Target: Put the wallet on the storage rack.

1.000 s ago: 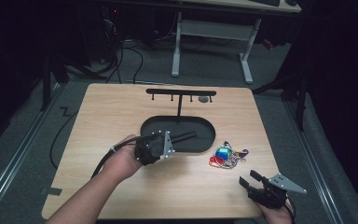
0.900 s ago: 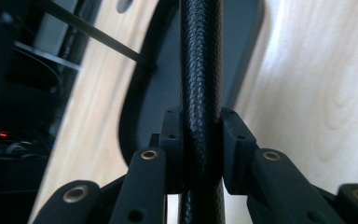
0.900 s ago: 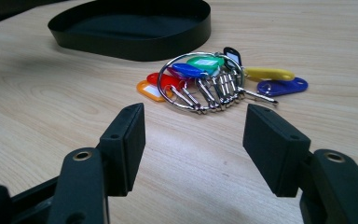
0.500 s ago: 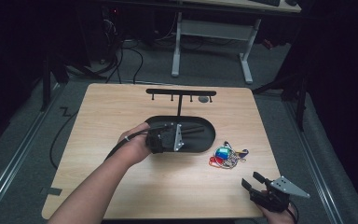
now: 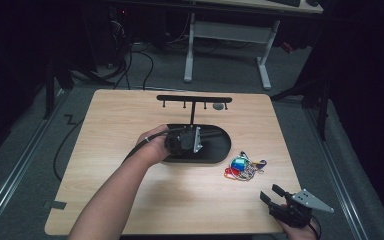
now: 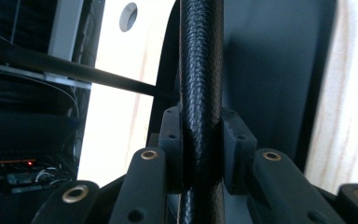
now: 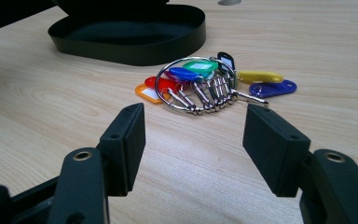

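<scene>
Left gripper (image 6: 203,154): clamped on the stand's post (image 6: 200,70)
Right gripper (image 7: 193,154): jaws apart, empty
Keys (image 7: 205,81): unhung, lying near the stand's base (image 7: 130,32)

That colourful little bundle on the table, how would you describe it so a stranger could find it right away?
Start at the wooden table and find the black oval tray at its middle. Just beside the tray's right end, on bare wood, lies a bunch of key tags on a metal ring. It is the one brightly coloured thing there: red, blue, green, yellow.
</scene>
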The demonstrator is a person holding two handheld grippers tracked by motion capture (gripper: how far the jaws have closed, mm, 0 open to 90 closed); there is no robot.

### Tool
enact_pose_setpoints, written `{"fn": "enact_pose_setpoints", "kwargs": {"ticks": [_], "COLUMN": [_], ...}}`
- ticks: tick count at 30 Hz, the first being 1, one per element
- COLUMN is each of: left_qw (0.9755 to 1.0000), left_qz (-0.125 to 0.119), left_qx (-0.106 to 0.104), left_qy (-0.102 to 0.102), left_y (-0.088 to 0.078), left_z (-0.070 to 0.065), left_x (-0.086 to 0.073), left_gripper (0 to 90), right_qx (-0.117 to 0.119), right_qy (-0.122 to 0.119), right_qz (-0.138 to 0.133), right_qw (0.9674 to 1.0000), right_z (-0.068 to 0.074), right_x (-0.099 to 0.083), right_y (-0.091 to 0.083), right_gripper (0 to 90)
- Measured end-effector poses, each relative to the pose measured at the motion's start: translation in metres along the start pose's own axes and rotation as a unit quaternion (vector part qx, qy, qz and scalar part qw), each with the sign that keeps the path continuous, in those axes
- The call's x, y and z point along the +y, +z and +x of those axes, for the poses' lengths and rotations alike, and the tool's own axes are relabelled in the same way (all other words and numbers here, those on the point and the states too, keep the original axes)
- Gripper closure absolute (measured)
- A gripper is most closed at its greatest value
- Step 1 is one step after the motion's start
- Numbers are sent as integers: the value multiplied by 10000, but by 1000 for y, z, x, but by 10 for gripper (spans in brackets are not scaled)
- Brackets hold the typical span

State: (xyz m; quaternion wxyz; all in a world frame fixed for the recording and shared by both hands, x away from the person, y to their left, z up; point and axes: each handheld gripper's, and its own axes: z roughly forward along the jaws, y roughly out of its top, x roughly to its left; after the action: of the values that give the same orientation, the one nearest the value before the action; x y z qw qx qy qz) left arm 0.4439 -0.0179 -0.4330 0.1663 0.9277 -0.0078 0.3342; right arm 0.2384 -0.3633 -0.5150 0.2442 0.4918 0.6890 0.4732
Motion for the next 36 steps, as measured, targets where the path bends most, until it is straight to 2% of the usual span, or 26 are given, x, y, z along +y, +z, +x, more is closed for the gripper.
{"fn": "enact_pose_setpoints", "kwargs": {"ticks": [6, 14, 20, 24, 26, 31, 33, 34, 35, 36], "left_qw": [10000, 9999, 9997, 9994, 9988, 9984, 9980, 9979, 9980, 9981], "left_qz": [-71, 89, 165, 300, 411, 484, 546, 558, 567, 569], "left_qx": [-18, 11, 87, 72, 65, 40, -37, -94, -154, -229], "left_qy": [60, 76, 174, 184, 260, 290, 324, 300, 243, 114], "left_y": [10, 25, 35, 40, 43, 45, 46, 46, 46, 48], "left_z": [8, 9, 7, 4, 0, -6, -10, -12, -14, -18], "left_x": [2, -3, -5, -6, -7, -9, -8, -9, -9, -11], "left_gripper": [737, 737, 735, 730, 729, 720, 673, 673, 614, 592], "right_qx": [-4, 8, 29, 66, 79, 82, 88, 88, 78, 71], "right_qy": [58, 105, 118, 123, 133, 159, 127, 127, 112, 107], "right_qz": [-9, -15, -26, -13, 1, 18, 32, 32, 37, 37], "right_qw": [10000, 9999, 9999, 9999, 9999, 9998, 9999, 9999, 9999, 9999], "right_z": [-1, -3, -4, -4, -4, -3, -3, -3, -2, -2], "right_x": [-1, -1, -2, -2, -2, -2, -2, -2, -2, -2], "right_y": [-2, -2, -2, -2, -2, -2, -1, -1, -1, -1], "right_gripper": [395, 395, 395, 395, 395, 395, 395, 395, 395, 395]}}
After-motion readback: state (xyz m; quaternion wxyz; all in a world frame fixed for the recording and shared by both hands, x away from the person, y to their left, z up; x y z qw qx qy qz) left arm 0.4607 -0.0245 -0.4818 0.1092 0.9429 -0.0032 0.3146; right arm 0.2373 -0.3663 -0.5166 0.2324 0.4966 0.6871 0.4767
